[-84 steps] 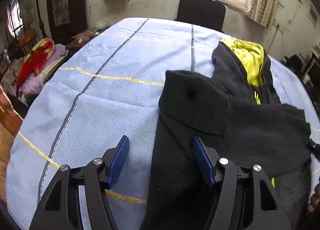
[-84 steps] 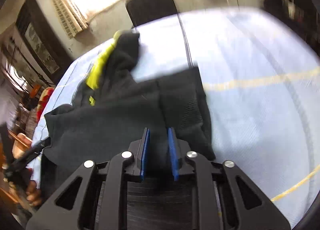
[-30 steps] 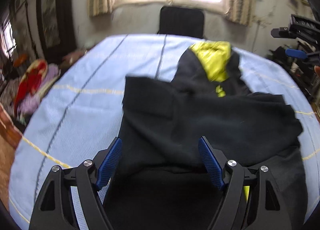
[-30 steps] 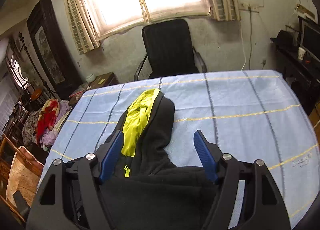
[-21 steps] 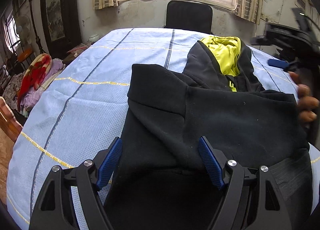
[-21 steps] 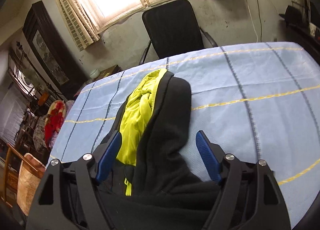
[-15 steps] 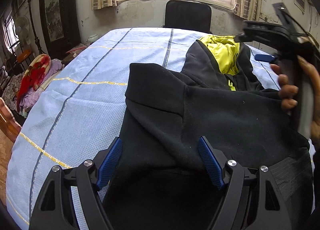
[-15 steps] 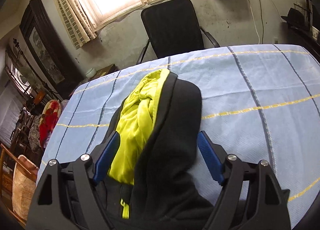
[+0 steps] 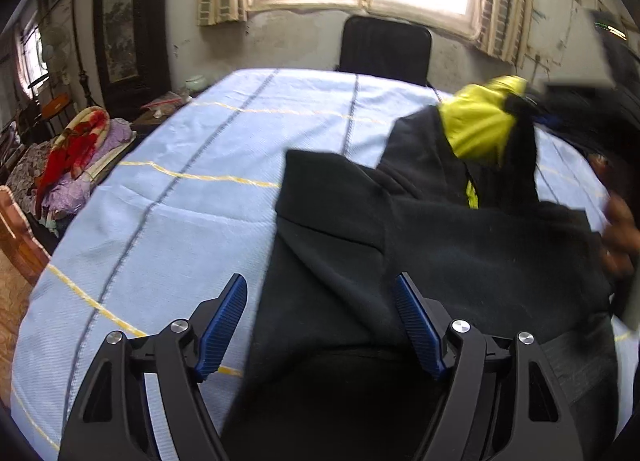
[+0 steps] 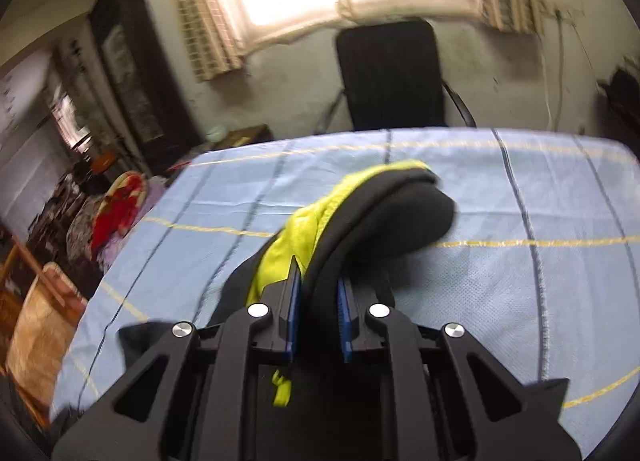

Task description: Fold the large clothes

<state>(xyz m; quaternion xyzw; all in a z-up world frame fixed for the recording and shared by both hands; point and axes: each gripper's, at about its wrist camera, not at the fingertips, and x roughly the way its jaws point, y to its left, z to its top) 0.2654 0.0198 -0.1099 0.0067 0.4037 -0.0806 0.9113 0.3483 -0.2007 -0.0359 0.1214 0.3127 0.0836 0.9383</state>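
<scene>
In the left wrist view, the left hand-held gripper sits at the bottom of the frame with its blue pads spread wide and nothing between them, hovering over the near edge of the black hoodie, which lies across the centre and right of the blue checked cloth covering the desk. One sleeve is folded across the body, likely the first fold already laid. In the upper right the yellow-lined hood is raised off the cloth, and a blurred dark shape beside it is probably the other tool doing the lifting. A black chair stands under the window at top centre, and a red and purple bundle lies at the left edge. In the right wrist view, the right hand-held gripper at bottom centre has its pads pressed onto the black rim of the hood, the yellow lining showing to the left of the pinch. Gripping the rim this way would seem to allow the hood to be carried down over the body, so the open left tool appears free to steady the lower hem.
</scene>
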